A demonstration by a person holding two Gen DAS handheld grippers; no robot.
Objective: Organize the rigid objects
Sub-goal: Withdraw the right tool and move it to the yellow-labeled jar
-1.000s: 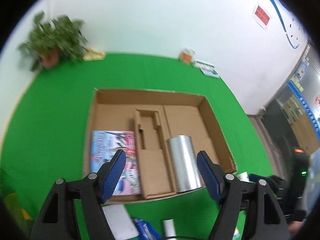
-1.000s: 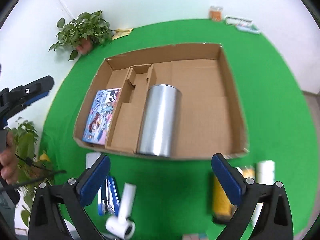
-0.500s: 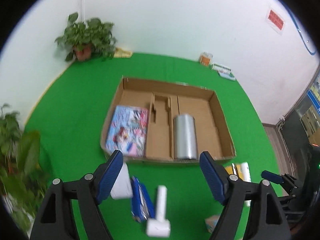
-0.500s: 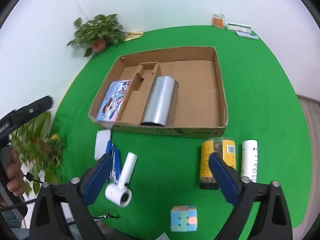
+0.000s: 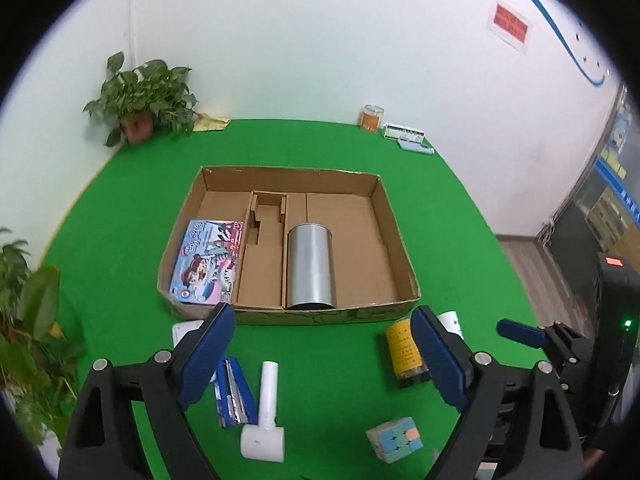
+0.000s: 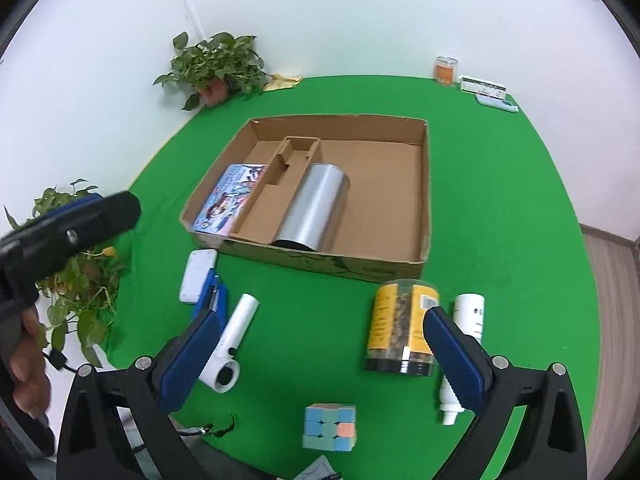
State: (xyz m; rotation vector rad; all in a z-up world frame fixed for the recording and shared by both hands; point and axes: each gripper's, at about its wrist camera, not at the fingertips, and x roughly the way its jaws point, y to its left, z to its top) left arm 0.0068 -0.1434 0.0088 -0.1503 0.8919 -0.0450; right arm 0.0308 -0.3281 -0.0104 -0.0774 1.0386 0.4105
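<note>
shiny silver can (image 5: 310,270) lying in cardboard box (image 5: 384,200)

A plain white wall (image 5: 320,40) stands behind a table covered in green cloth (image 5: 120,216), with a red sign (image 5: 511,23) and a curved blue stripe (image 5: 560,36) high on its right part. A potted plant (image 5: 144,100) sits in the far left corner of the table, and more leafy plants (image 5: 24,320) stand off its left edge. To the right, a wood-look floor (image 5: 528,264) runs toward a dark cabinet (image 5: 592,220), and the light is even and bright.
</note>
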